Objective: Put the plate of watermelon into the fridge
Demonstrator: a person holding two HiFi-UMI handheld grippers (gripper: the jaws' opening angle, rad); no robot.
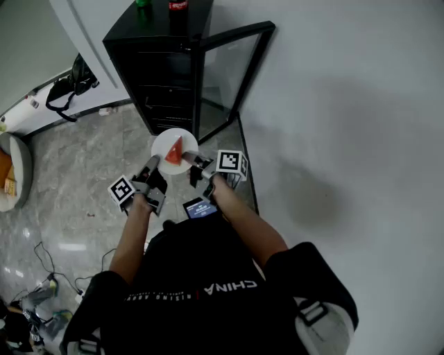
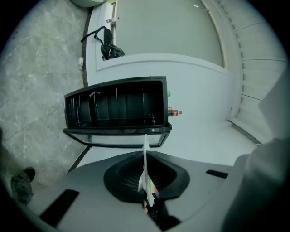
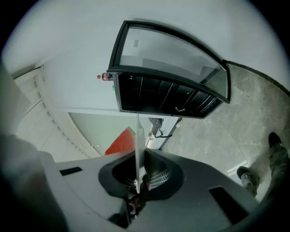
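Left tongs (image 1: 154, 165): reaching forward, level, clenching rim of round white plate (image 1: 168, 141).
Right tongs (image 1: 192, 161): reaching forward likewise, clenching opposite rim.
Watermelon (image 1: 174, 151): red wedge lying on plate.

Black bag (image 1: 69, 83) (by wall), red-labelled bottle (image 1: 177, 6)

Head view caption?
Left gripper and right gripper hold a white round plate of red watermelon before an open black fridge.
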